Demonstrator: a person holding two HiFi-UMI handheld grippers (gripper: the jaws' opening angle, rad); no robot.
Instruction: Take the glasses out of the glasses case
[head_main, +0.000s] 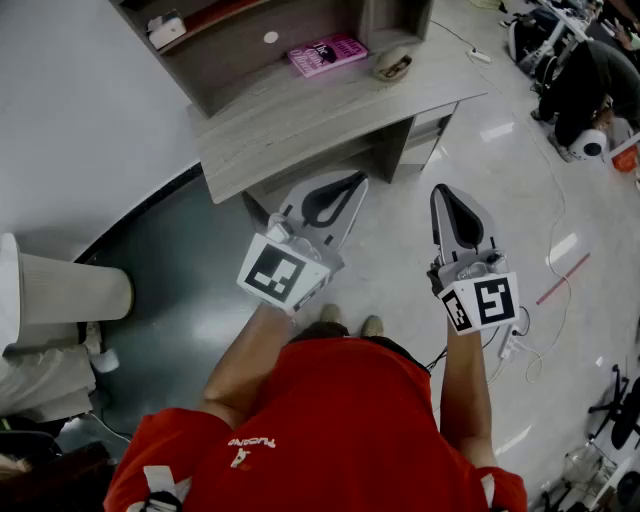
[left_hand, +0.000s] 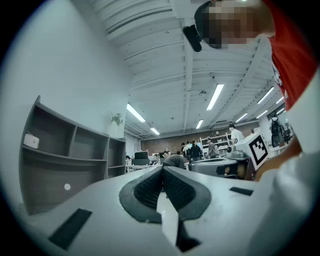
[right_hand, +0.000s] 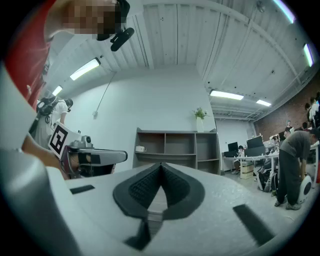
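A small brown glasses case (head_main: 393, 66) lies on the grey desk (head_main: 300, 125), to the right of a pink book (head_main: 327, 53). Whether glasses are in it I cannot tell. Both grippers are held level in front of the person, short of the desk's front edge and well apart from the case. The left gripper (head_main: 357, 181) (left_hand: 162, 170) is shut with nothing between its pads. The right gripper (head_main: 441, 190) (right_hand: 161, 166) is also shut and empty. Each gripper view shows the other gripper alongside: the right gripper (left_hand: 225, 167) and the left gripper (right_hand: 95, 157).
A shelf unit (right_hand: 175, 147) stands on the desk's back, with a white box (head_main: 166, 30) on it. A pale cylinder (head_main: 70, 290) lies at the left. Cables and a power strip (head_main: 510, 345) trail on the floor at the right. A person (head_main: 590, 85) crouches at the far right.
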